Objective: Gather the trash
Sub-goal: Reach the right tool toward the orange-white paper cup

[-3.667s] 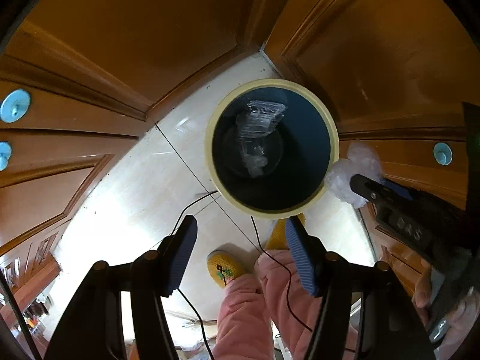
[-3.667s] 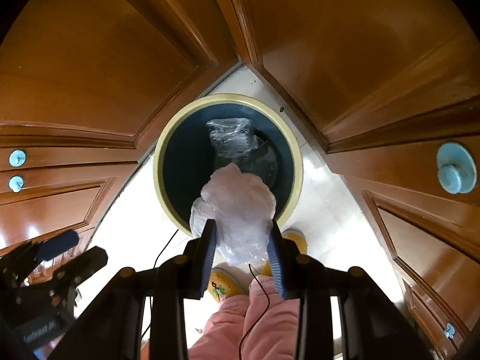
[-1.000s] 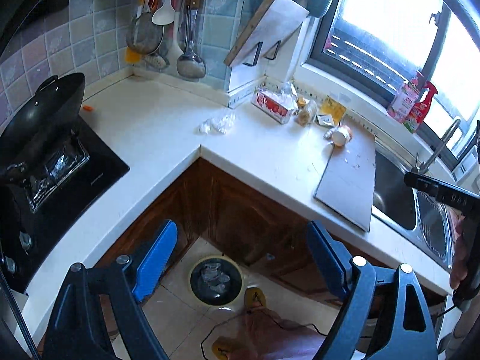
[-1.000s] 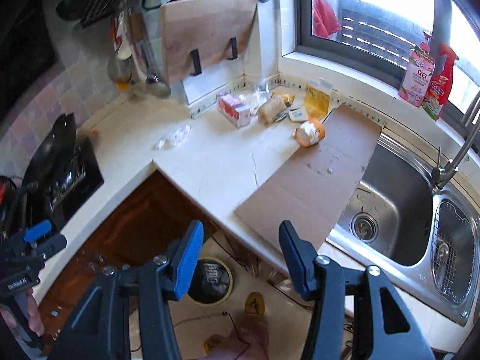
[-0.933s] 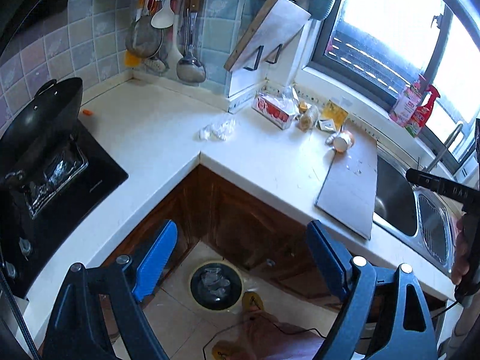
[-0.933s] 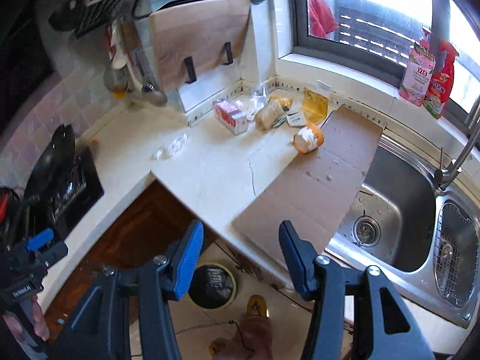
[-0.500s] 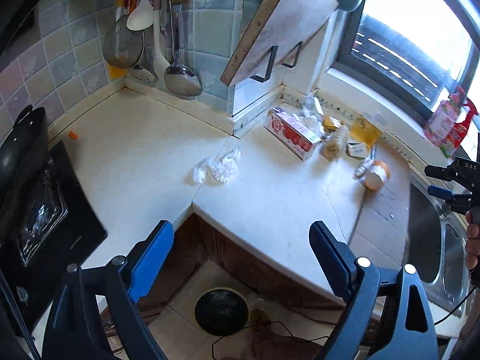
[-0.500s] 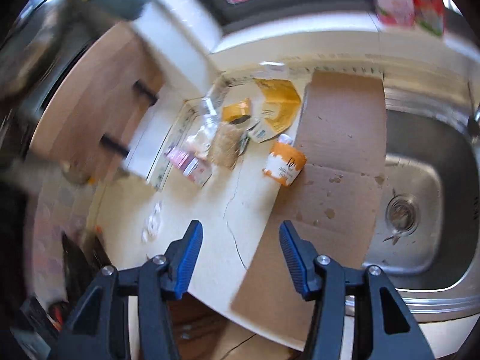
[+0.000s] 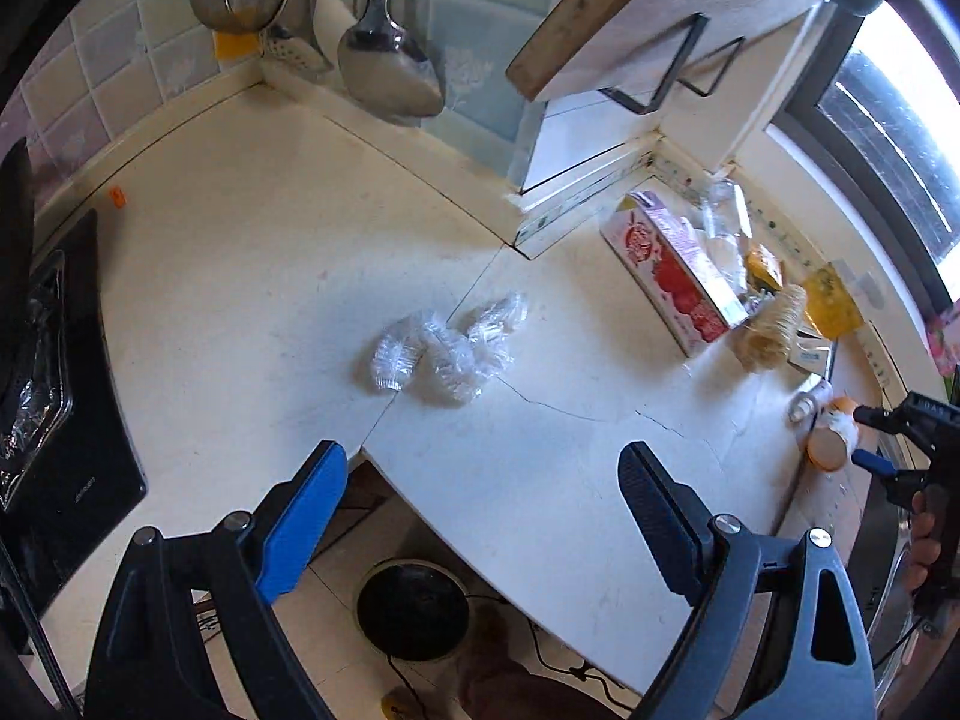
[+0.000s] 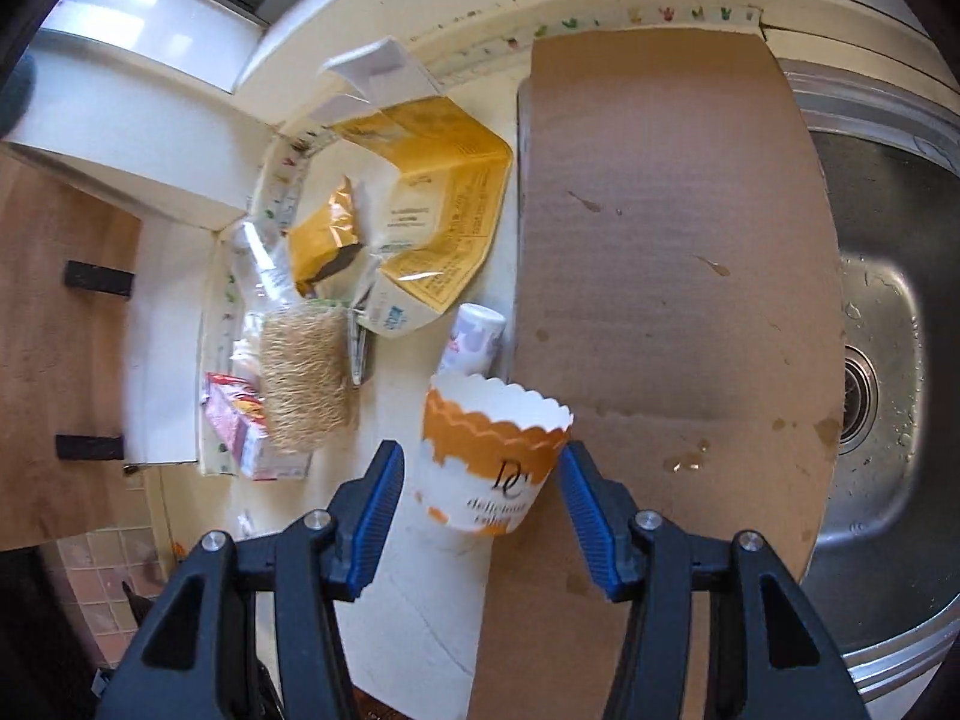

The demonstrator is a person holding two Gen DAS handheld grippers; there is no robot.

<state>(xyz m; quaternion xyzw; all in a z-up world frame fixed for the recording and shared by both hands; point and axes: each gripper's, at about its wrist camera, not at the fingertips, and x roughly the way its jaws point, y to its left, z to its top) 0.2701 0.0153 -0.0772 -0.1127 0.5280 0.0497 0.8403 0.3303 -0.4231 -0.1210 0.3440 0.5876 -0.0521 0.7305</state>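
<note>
While gaping, right tongs (image 10: 477, 495) straddle paper cup (image 10: 493, 455)

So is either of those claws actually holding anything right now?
No. The right gripper is open, its fingers either side of the orange-and-white paper cup, not yet gripping. The left gripper is open above the counter.

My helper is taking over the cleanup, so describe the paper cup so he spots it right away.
Find the cardboard sheet beside the sink. At its left edge lies the paper cup, between the open right tongs. Alone among the wrappers, it is white and orange with a scalloped rim.
</note>
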